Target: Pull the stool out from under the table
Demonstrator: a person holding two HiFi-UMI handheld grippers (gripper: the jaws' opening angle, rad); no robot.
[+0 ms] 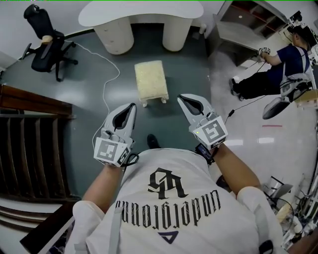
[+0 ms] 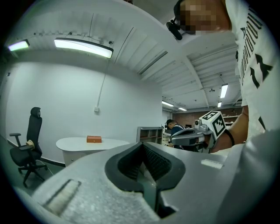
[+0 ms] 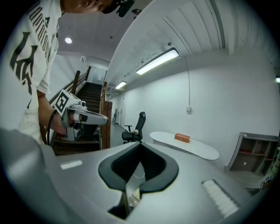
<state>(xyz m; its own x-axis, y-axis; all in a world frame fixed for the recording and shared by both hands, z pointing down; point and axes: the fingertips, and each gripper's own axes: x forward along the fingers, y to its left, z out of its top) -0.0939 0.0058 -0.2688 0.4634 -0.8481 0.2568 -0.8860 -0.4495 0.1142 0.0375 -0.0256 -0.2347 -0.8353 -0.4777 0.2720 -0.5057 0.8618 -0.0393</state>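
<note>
The cream cushioned stool [image 1: 151, 82] stands on the dark floor in front of the white table [image 1: 141, 12], apart from it and outside its top. My left gripper [image 1: 132, 105] and right gripper [image 1: 182, 97] are held up near my chest, short of the stool and to either side of it. Both are shut with nothing between the jaws. In the left gripper view, its jaws [image 2: 144, 159] point level toward the table [image 2: 94, 144], and the right gripper [image 2: 192, 136] shows beside them. In the right gripper view, its closed jaws [image 3: 139, 168] face the table [image 3: 188, 146].
A black office chair [image 1: 47, 42] stands at the back left, with a white cable [image 1: 107, 82] trailing on the floor near the stool. Dark wooden stairs [image 1: 30, 139] fill the left. A seated person [image 1: 278, 69] and shelving [image 1: 248, 22] are at the right. An orange box [image 3: 182, 138] lies on the table.
</note>
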